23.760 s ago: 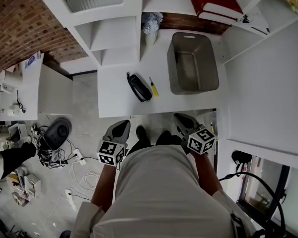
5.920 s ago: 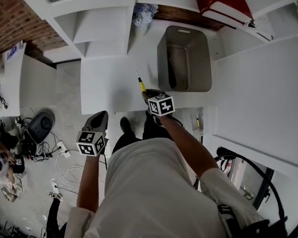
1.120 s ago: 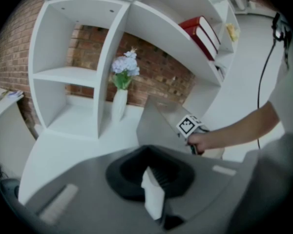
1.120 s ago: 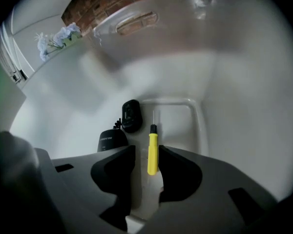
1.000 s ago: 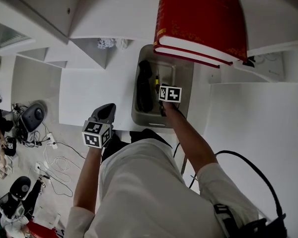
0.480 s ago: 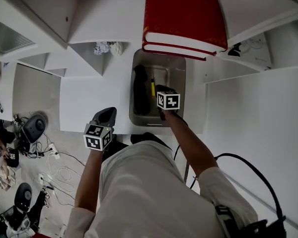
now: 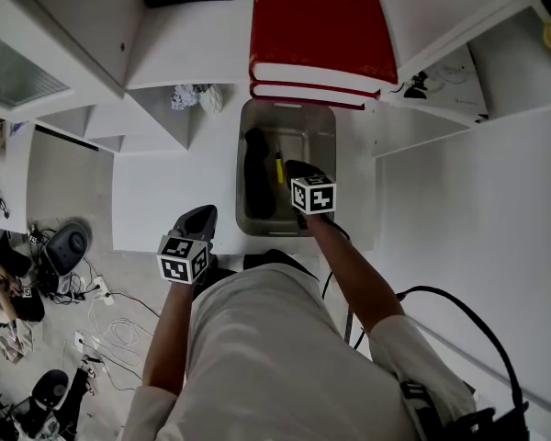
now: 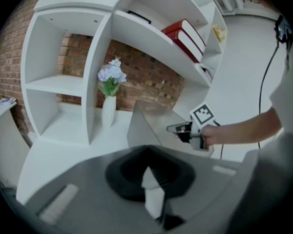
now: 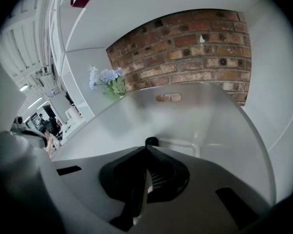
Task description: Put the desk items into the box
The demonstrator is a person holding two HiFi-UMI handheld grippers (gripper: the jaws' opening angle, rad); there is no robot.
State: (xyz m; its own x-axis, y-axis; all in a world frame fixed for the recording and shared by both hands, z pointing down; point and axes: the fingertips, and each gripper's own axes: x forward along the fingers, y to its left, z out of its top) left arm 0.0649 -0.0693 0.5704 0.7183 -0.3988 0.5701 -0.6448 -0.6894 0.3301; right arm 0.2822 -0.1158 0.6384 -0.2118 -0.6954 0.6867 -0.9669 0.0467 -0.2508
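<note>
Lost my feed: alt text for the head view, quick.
The right hand-held gripper, shut and empty, hangs over the grey box on the white desk; a black item and a yellow screwdriver lie inside. The left hand-held gripper hovers by the desk's near edge, and red books sit on the shelf above the box.

Bright even light, soft shadows, fisheye edges, slight blur
</note>
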